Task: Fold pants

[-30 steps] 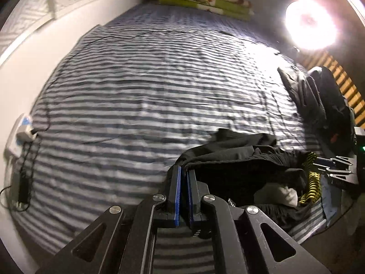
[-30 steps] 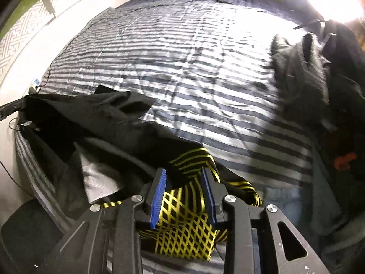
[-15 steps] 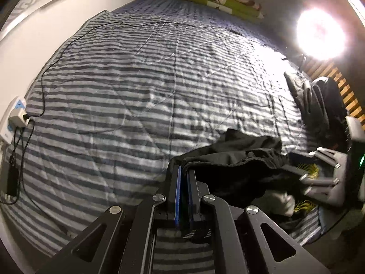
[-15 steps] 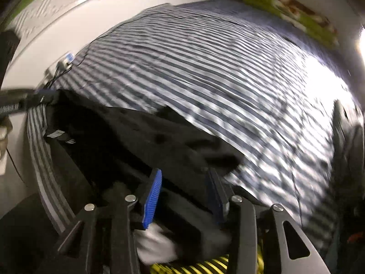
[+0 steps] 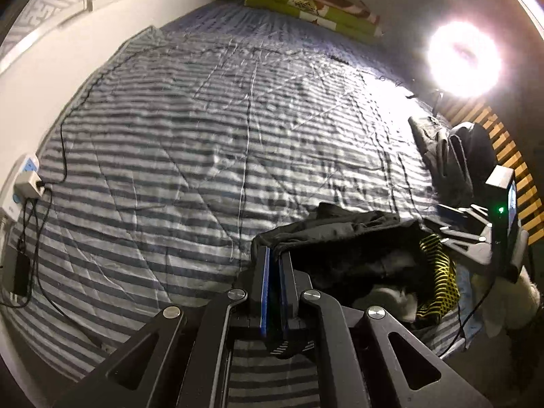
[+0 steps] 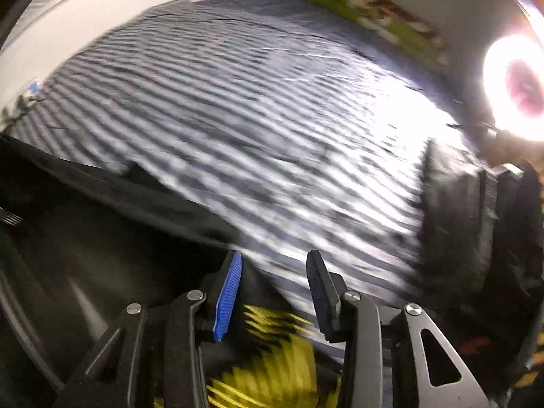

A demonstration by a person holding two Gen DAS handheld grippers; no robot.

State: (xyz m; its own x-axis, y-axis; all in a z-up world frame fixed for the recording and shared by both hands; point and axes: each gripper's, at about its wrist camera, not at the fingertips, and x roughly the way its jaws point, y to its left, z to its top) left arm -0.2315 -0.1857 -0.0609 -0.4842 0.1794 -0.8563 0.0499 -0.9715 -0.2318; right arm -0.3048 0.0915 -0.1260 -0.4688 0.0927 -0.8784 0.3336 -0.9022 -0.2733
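Black pants (image 5: 340,248) lie bunched near the front right of the striped bed (image 5: 204,136), with a yellow-and-black patterned part (image 5: 438,272) at their right end. My left gripper (image 5: 273,255) is shut on the pants' dark edge. In the left wrist view my right gripper (image 5: 452,227) hovers at the right end of the pants. In the blurred right wrist view, that right gripper (image 6: 273,272) has its jaws closing. Black pants cloth (image 6: 102,221) reaches its left pad, and the yellow patterned cloth (image 6: 272,367) shows low between the fingers. The pads press on nothing.
A pile of dark clothes (image 5: 452,159) lies at the bed's right edge by wooden slats (image 5: 510,156). A bright lamp (image 5: 462,57) glares at the upper right. Folded green bedding (image 5: 312,3) sits at the far end. A power strip (image 5: 27,176) with cables is on the left.
The right gripper swung left from above the yellow patterned cloth over the black cloth, widened, then narrowed and came back right. The left gripper stayed shut on the pants' edge.
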